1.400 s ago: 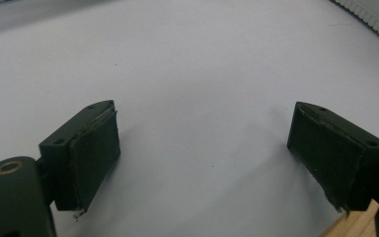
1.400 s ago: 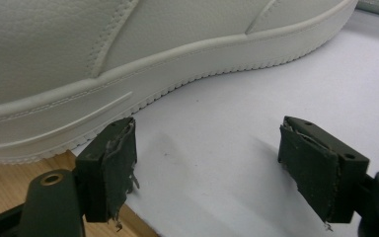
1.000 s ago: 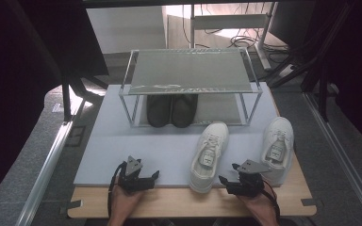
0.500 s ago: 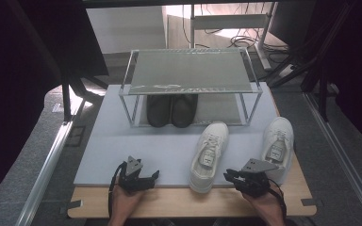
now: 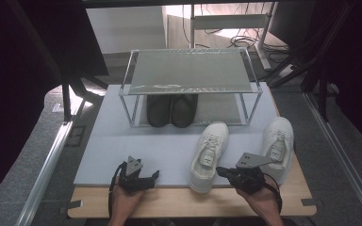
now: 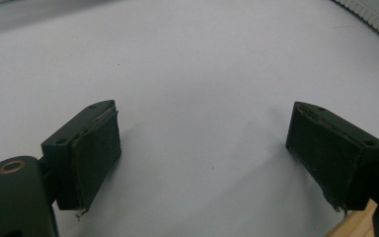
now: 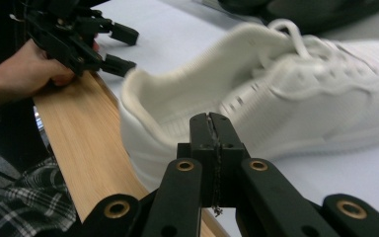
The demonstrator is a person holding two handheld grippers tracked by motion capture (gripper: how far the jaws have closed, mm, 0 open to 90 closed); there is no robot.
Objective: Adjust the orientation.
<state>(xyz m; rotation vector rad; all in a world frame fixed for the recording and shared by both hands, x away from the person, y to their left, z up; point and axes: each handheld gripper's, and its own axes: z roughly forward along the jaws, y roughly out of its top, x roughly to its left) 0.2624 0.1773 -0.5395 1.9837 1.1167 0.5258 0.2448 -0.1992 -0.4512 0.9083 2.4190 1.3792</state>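
A pale grey mat point(image 5: 169, 150) covers the wooden table point(image 5: 179, 207), with dark floor around. The left gripper point(image 6: 202, 163) is wide open and empty; the right gripper point(image 7: 211, 133) is closed on nothing, beside a white sneaker point(image 7: 296, 103)

a wooden table point(image 5: 179, 207) carries a white mat point(image 5: 165, 150) — on it a rack point(image 5: 188, 77) and two white sneakers point(image 5: 209, 155).

No text, label, brand, number or sign is legible on anything here.
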